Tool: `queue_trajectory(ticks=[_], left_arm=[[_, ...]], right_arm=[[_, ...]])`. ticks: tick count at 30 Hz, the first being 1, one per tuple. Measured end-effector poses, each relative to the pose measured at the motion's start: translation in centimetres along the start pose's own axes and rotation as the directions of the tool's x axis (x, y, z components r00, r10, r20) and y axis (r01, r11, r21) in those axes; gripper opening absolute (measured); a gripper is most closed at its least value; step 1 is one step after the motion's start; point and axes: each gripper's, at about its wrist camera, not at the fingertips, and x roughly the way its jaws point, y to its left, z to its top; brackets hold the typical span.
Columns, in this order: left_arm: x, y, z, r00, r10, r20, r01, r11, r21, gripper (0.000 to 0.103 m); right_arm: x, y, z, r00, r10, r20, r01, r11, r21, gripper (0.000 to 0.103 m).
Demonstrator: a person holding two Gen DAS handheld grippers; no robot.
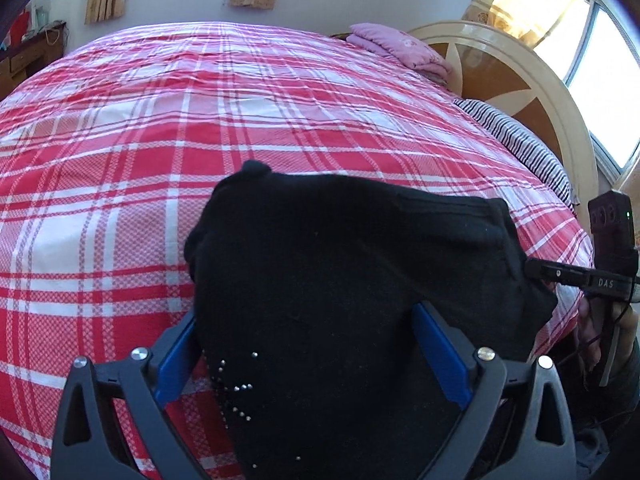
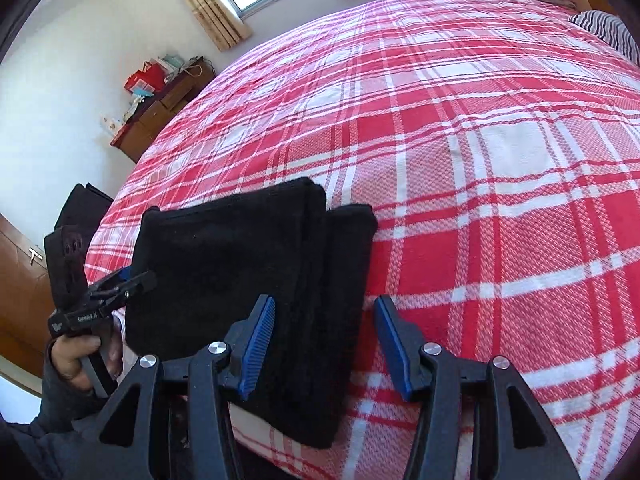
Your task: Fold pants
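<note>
A pair of black pants lies in a folded bundle on a bed with a red and white plaid sheet, close to the near edge of the mattress. The fold is uneven: one layer sticks out past the others on the far side, like a step.

The left gripper has its blue-padded fingers spread wide, with the black cloth filling the space between them. Small silver studs dot the fabric near its left finger. The pads do not look pressed together, so it appears released, not pinching, though the cloth hides the tips.

The right gripper is also spread open. Its left pad sits over the near edge of the bundle and its right pad hangs over bare sheet, so it grasps nothing.

A folded pink blanket and a striped pillow rest at the headboard end, well away from the work.

What could go wrong, as I judge it: with neither tool gripping, the bundle depends on its own weight. It sits near the mattress edge, so a nudge toward the person could drag it off. If either gripper closes on only the top layer, lifting would peel the fold open. The stepped layer could also end up as a lopsided final fold if not squared first.
</note>
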Motion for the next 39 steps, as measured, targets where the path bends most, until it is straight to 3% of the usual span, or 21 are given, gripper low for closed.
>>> queue_trajectory(ticks=[4, 5, 7, 8, 9, 10, 16, 20, 24, 26, 30, 34, 38, 39], left_arm=[[0.1, 0.1, -0.1, 0.999, -0.034, 0.024, 0.034, 0.999, 0.004, 0.099], [0.0, 0.2, 0.0, 0.999, -0.035, 0.028, 0.035, 0.999, 0.001, 0.094], [-0.4, 0.8, 0.4, 0.997, -0.07, 0.028, 0.071, 0.997, -0.015, 0.06], [-0.5, 1.2, 0.5, 0.996, -0.09, 0.027, 0.091, 0.995, -0.033, 0.053], [-0.7, 1.8, 0.7, 0.991, -0.131, 0.025, 0.132, 0.989, -0.062, 0.037], [-0.7, 2.0, 0.7, 0.988, -0.153, 0.023, 0.154, 0.985, -0.072, 0.031], [-2.1, 2.8, 1.4, 0.982, -0.179, 0.052, 0.184, 0.975, -0.125, 0.014], [-4.2, 4.3, 2.4, 0.977, -0.18, 0.112, 0.196, 0.968, -0.155, 0.014], [-7.1, 7.2, 3.8, 0.973, -0.124, 0.197, 0.161, 0.969, -0.186, 0.013], [-8.7, 9.2, 4.4, 0.968, -0.082, 0.237, 0.133, 0.969, -0.209, 0.013], [-11.6, 13.1, 4.8, 0.954, 0.068, 0.291, 0.01, 0.966, -0.26, 0.013], [-11.8, 15.5, 4.3, 0.94, 0.202, 0.274, -0.117, 0.948, -0.295, 0.013], [-8.8, 17.5, 3.1, 0.95, 0.257, 0.177, -0.187, 0.924, -0.334, 0.017], [-7.6, 17.9, 2.7, 0.949, 0.283, 0.139, -0.224, 0.914, -0.338, 0.028]], right_arm=[[0.7, 0.8, -0.1, 1.0, 0.002, 0.012, -0.001, 1.0, -0.022, 0.053], [0.6, 1.1, 0.0, 1.0, 0.007, 0.015, -0.007, 0.999, -0.031, 0.045], [0.1, 1.2, 0.0, 0.998, 0.054, 0.019, -0.053, 0.998, -0.03, 0.032], [-0.2, 1.2, 0.0, 0.997, 0.07, 0.029, -0.069, 0.997, -0.031, 0.029], [-0.4, 1.3, 0.1, 0.996, 0.084, 0.034, -0.083, 0.996, -0.034, 0.028], [-0.6, 1.4, 0.2, 0.994, 0.1, 0.039, -0.098, 0.994, -0.038, 0.027], [-1.7, 4.1, 2.0, 0.991, 0.121, 0.059, -0.114, 0.987, -0.113, 0.026], [-1.0, 7.0, 5.0, 0.99, 0.127, 0.055, -0.115, 0.976, -0.184, 0.025], [2.1, 11.0, 9.7, 0.987, 0.16, 0.027, -0.148, 0.954, -0.262, 0.025], [3.7, 13.2, 11.7, 0.981, 0.192, 0.013, -0.18, 0.94, -0.289, 0.025], [8.3, 18.8, 15.3, 0.965, 0.261, -0.031, -0.255, 0.903, -0.345, 0.025], [14.1, 22.7, 17.0, 0.958, 0.272, -0.093, -0.287, 0.877, -0.385, 0.025], [19.4, 22.6, 16.7, 0.959, 0.23, -0.163, -0.273, 0.901, -0.337, 0.026], [20.4, 22.1, 16.5, 0.962, 0.217, -0.168, -0.262, 0.91, -0.323, 0.027]])
